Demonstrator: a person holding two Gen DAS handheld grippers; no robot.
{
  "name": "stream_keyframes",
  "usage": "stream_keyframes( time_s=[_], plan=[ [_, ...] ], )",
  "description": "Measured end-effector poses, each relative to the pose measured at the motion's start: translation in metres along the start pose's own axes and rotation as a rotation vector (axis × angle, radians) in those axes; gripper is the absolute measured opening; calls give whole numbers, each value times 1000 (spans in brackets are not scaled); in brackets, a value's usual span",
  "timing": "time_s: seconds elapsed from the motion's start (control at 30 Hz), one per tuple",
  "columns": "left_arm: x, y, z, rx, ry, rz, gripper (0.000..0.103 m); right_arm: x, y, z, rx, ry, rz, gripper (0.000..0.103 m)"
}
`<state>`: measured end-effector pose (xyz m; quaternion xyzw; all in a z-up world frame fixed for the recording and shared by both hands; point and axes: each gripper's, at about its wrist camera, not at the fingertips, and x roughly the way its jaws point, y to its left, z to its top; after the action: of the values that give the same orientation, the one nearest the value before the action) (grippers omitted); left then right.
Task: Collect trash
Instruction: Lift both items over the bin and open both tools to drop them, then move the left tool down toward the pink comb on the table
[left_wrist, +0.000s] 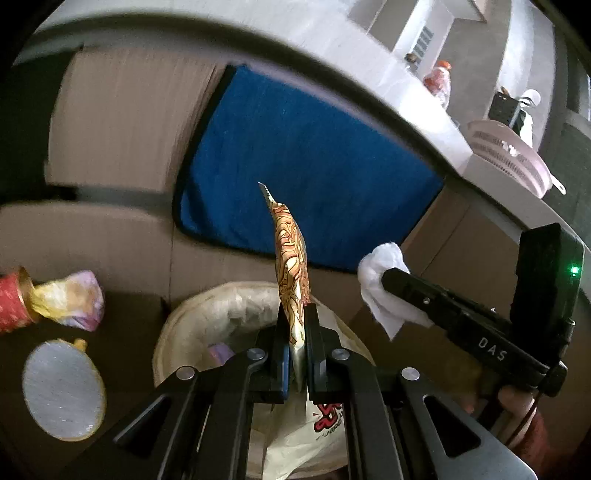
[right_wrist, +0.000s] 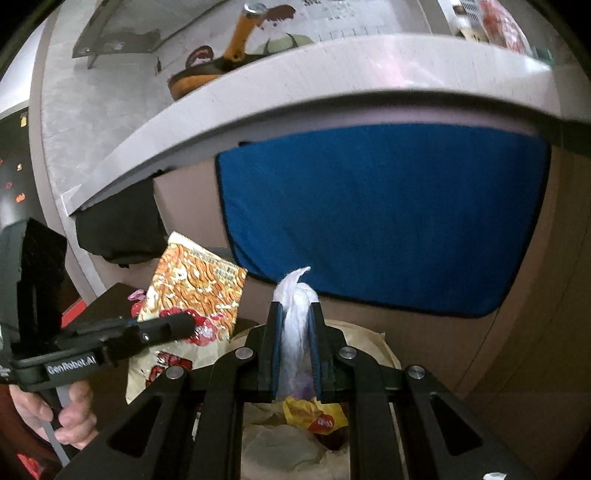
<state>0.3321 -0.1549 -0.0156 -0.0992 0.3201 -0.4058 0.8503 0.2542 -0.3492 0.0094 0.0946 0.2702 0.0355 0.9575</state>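
Above the round bag-lined trash bin (left_wrist: 221, 314), the left gripper (left_wrist: 295, 325) has its fingers clamped on the lower edge of an orange-patterned, crinkly plastic snack wrapper (left_wrist: 290, 258), light and likely slippery, standing upright. The right gripper (right_wrist: 295, 332) pinches a soft, crushable white crumpled tissue (right_wrist: 293, 314) at mid-wad.

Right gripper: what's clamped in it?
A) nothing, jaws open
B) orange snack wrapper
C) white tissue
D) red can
C: the right gripper is shut on a crumpled white tissue that sticks out past its tips, above the bin; the orange wrapper is in the left gripper.
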Motion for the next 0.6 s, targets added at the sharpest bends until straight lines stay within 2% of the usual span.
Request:
stream_keyframes(
  time_s=[0.07, 0.17, 0.2, 0.23, 0.3, 0.37, 0.53, 0.6],
  plan=[
    [9, 6, -3, -19, 17, -28, 10, 6, -4, -3, 21, 13, -1, 14],
    [25, 21, -3, -66, 76, -44, 34, 18, -11, -9, 54, 44, 19, 17],
    [26, 26, -3, -87, 80, -46, 44, 23, -12, -12, 63, 59, 16, 26],
    [26, 34, -3, -121, 80, -54, 47, 26, -13, -14, 72, 71, 3, 37],
    [23, 44, -2, -163, 75, -52, 47, 30, -13, -19, 74, 86, -13, 39],
    [16, 51, -1, -161, 71, -18, 47, 32, -12, -23, 68, 93, -22, 39],
    [-19, 67, -7, -58, 28, 134, 47, 32, -7, -24, 72, 90, -54, 39],
    [-34, 83, -13, -56, 18, 183, 47, 32, -4, -23, 78, 88, -50, 39]
  ],
)
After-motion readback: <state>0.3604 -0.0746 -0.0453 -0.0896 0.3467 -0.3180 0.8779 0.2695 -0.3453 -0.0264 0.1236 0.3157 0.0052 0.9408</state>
